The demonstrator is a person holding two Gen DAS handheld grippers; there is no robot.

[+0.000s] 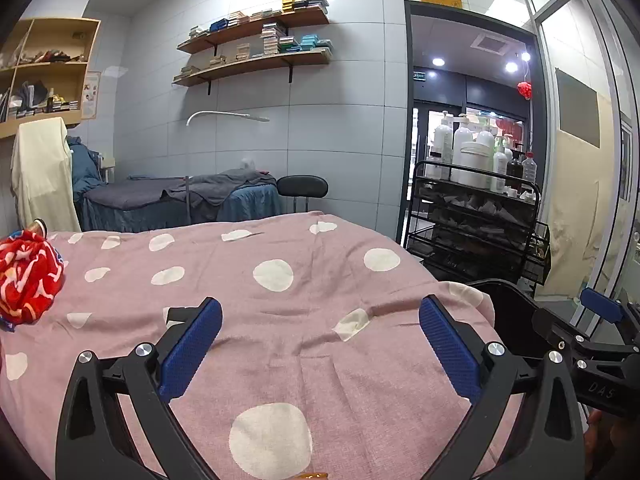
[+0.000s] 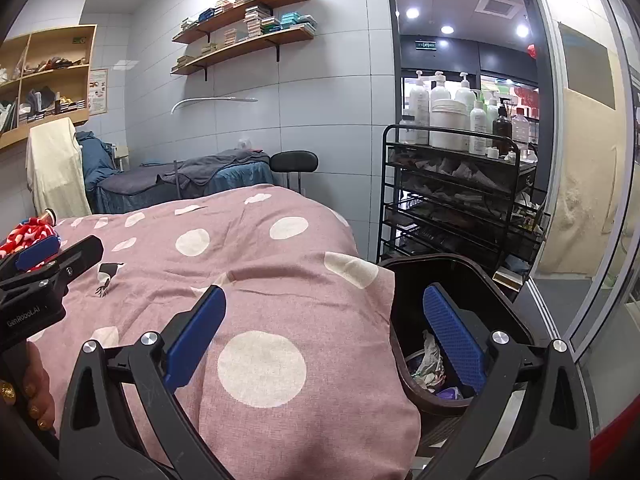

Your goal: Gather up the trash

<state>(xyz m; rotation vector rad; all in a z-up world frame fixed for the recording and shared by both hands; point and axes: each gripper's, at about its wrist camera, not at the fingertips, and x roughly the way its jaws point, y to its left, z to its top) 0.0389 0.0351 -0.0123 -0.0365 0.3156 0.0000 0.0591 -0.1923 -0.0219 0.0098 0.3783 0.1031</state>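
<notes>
Both tongs are seen released and empty: the left gripper [image 1: 320, 340] is held over the polka-dot bed cover [image 1: 280, 320]; the right gripper [image 2: 324, 332] is held at the bed's right edge, above the dark bin [image 2: 500, 300]; crumpled trash [image 2: 430, 356] is already lodged in the bin; the task is judged largely done, since no litter is made out on the cover; a red patterned bundle [image 1: 28, 276] is left at the left edge.

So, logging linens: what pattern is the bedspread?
Pink with white polka dots, clearest in the right wrist view.

Beauty salon treatment room: massage beds [image 1: 180, 196], lotion-bottle trolley [image 1: 476, 208], product shelves [image 1: 256, 40].
</notes>
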